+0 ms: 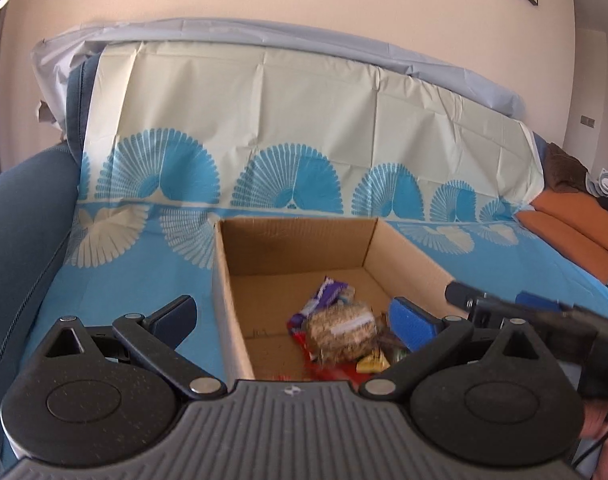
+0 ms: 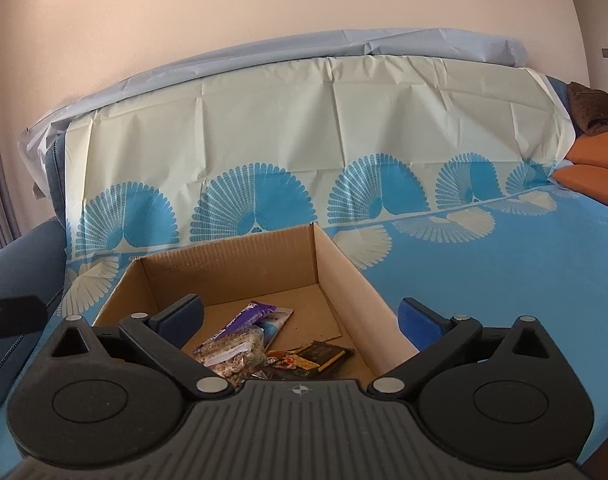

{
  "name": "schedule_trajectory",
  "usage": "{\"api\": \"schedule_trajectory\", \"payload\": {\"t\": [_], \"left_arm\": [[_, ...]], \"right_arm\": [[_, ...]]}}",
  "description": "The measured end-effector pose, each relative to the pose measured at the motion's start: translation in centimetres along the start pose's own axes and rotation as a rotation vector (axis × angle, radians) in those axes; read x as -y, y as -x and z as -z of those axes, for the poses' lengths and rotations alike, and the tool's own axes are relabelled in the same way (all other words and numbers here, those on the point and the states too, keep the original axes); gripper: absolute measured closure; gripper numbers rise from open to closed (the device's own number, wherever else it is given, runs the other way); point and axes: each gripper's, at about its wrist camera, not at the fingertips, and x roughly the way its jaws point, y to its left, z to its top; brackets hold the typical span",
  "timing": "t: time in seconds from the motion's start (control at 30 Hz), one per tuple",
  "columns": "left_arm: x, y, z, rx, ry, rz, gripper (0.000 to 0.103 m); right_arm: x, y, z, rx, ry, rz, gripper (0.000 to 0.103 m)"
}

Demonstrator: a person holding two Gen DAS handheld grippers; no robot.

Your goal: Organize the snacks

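Snacks (image 2: pixel 259 344) lie in a small heap on the floor of an open cardboard box (image 2: pixel 344 264), just ahead of and below the right gripper (image 2: pixel 301 318), whose jaws stand spread wide with nothing between them. A purple wrapper (image 2: pixel 249 314) lies at the heap's far side. From the left gripper (image 1: pixel 295 316), likewise wide open and empty, the same heap (image 1: pixel 340 334) lies ahead, towards its right finger. Box and grippers are over a blue fan-patterned cloth (image 2: pixel 504 280).

Right gripper (image 2: pixel 299 316) jaws wide, nothing between; below, cardboard box (image 2: pixel 344 264) holds snack packets (image 2: pixel 255 340) (purple wrapper topmost) on blue patterned cover (image 2: pixel 504 272).
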Motion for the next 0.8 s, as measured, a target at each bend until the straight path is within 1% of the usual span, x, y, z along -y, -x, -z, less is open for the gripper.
{"api": "schedule_trajectory", "payload": {"t": [0.07, 0.13, 0.23, 0.33, 0.47, 0.6, 0.7, 0.8], "left_arm": [[-0.1, 0.6, 0.8, -0.013, 0.015, 0.001, 0.001], [-0.1, 1.3, 1.6, -0.022, 0.028, 0.022, 0.001], [0.5, 2.1, 2.5, -0.047, 0.045, 0.057, 0.001], [1.2, 2.7, 3.3, -0.079, 0.04, 0.063, 0.001], [2.1, 3.2, 4.5, -0.128, 0.009, 0.024, 0.001], [2.4, 3.5, 5.2, -0.172, 0.015, -0.002, 0.001], [2.3, 3.8, 4.9, -0.188, 0.026, -0.021, 0.001], [2.1, 4.0, 4.7, -0.187, 0.035, -0.038, 0.001]], "right_arm": [[0.1, 0.8, 0.0, -0.014, -0.001, -0.006, 0.001], [0.2, 1.9, 0.0, -0.019, -0.002, -0.007, 0.001], [0.2, 3.5, 0.0, -0.027, 0.001, 0.011, 0.001], [0.4, 4.9, 0.2, -0.048, 0.008, 0.027, 0.001], [0.6, 6.4, 0.7, -0.084, 0.016, 0.034, 0.001], [0.6, 7.3, 1.4, -0.113, 0.024, 0.017, 0.001], [0.3, 7.5, 1.9, -0.131, 0.047, -0.006, 0.001], [0.0, 7.2, 2.1, -0.133, 0.08, 0.008, 0.001]]}}
